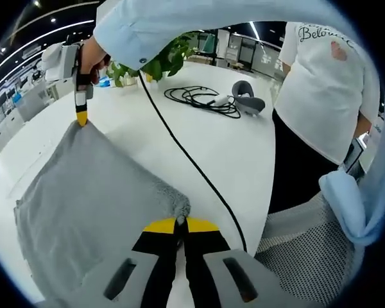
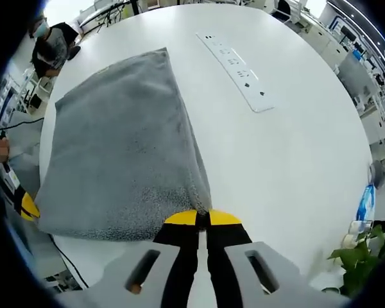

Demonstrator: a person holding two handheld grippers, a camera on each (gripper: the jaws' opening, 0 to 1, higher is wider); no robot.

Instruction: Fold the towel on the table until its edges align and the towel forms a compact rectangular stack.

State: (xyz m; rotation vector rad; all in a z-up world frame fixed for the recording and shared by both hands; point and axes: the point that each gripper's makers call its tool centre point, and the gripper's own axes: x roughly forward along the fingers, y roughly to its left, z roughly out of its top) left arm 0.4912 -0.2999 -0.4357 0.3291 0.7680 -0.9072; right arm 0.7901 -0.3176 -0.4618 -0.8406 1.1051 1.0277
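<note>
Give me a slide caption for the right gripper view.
Right tongs shut on a corner of the grey towel spread on the white table, power strip beyond.

A black cable (image 1: 196,168) runs across the white table (image 1: 231,147) in the left gripper view, and farther off lie a coiled black cord (image 1: 202,98) and, just right of it, a grey headset (image 1: 247,99). A green potted plant (image 1: 160,61) stands at the table's far side, and a person in a white shirt (image 1: 324,96) stands at the right edge. In the right gripper view a long white power strip (image 2: 236,72) lies on the table well right of centre, with another leafy plant (image 2: 359,263) at the near right.
</note>
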